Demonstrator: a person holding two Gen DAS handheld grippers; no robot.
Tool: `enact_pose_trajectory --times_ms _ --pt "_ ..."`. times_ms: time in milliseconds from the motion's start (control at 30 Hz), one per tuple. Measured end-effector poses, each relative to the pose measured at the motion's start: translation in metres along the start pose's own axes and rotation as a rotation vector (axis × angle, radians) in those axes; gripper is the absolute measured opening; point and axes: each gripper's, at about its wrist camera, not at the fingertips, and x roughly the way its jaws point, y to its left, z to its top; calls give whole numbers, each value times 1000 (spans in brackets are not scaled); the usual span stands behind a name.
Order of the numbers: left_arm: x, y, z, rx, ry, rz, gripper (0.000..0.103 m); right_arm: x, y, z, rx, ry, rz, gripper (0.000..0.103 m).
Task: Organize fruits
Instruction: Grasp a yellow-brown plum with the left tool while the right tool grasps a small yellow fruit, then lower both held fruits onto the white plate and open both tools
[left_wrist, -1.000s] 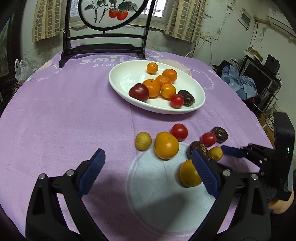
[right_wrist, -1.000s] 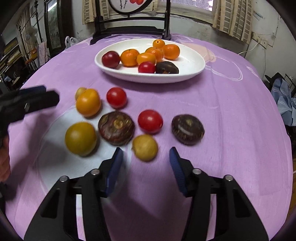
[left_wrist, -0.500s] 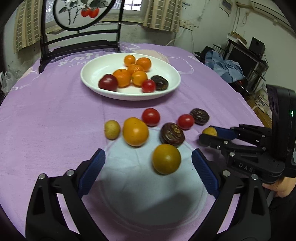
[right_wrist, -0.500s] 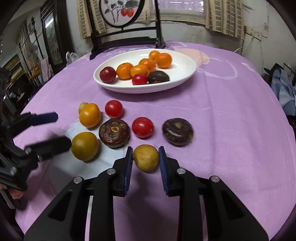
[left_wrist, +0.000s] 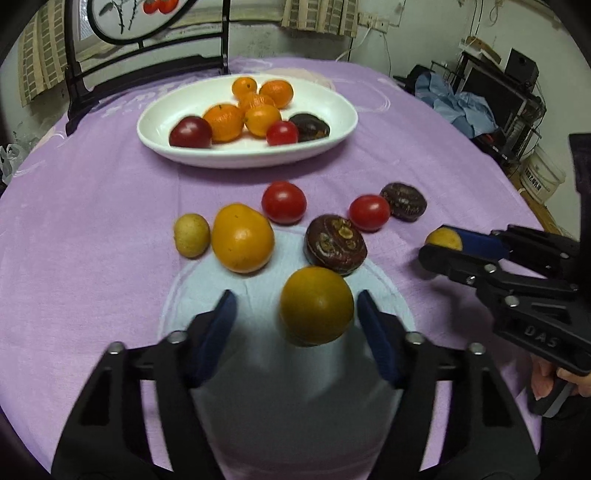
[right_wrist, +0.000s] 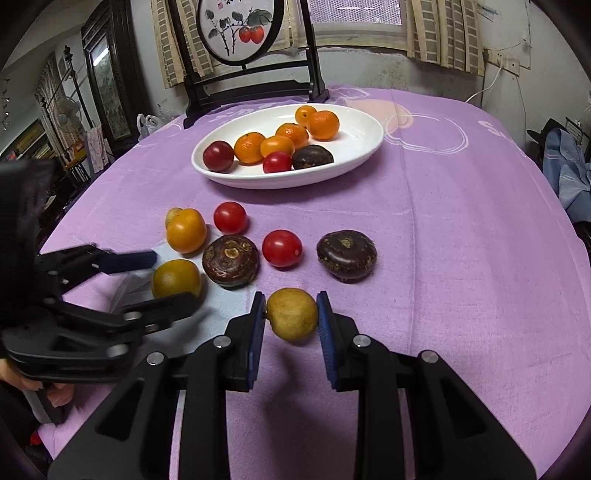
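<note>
My right gripper (right_wrist: 291, 318) is shut on a small yellow-brown fruit (right_wrist: 291, 313), held just above the purple cloth; it shows in the left wrist view (left_wrist: 444, 239) too. My left gripper (left_wrist: 293, 317) is open around a dark orange fruit (left_wrist: 316, 305) that lies between its pads, nearer the right pad; in the right wrist view this fruit (right_wrist: 176, 277) sits between the left fingers. A white oval plate (left_wrist: 340, 110) at the back holds several oranges, a red tomato and dark fruits.
Loose on the cloth: an orange (left_wrist: 242, 237), a small yellow fruit (left_wrist: 191, 235), two red tomatoes (left_wrist: 283, 202) (left_wrist: 369, 212), two dark brown fruits (left_wrist: 335, 244) (left_wrist: 403, 201). A dark wooden stand (right_wrist: 251, 88) is behind the plate. The table edge drops off at right.
My right gripper closed on the small yellow-brown fruit and lifted it slightly. My left gripper moved forward and narrowed around the dark orange fruit.
</note>
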Motion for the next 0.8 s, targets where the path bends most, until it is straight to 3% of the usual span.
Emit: enact_pose_trajectory --times_ms 133,467,800 --pt "-1 -8 1 23 -16 -4 39 -2 0 0 -2 -6 9 28" --pt "-21 -8 -4 26 -33 -12 39 -4 2 -1 -6 -9 16 28" --pt "-47 18 5 -25 -76 1 39 -8 13 -2 -28 -11 47 28"
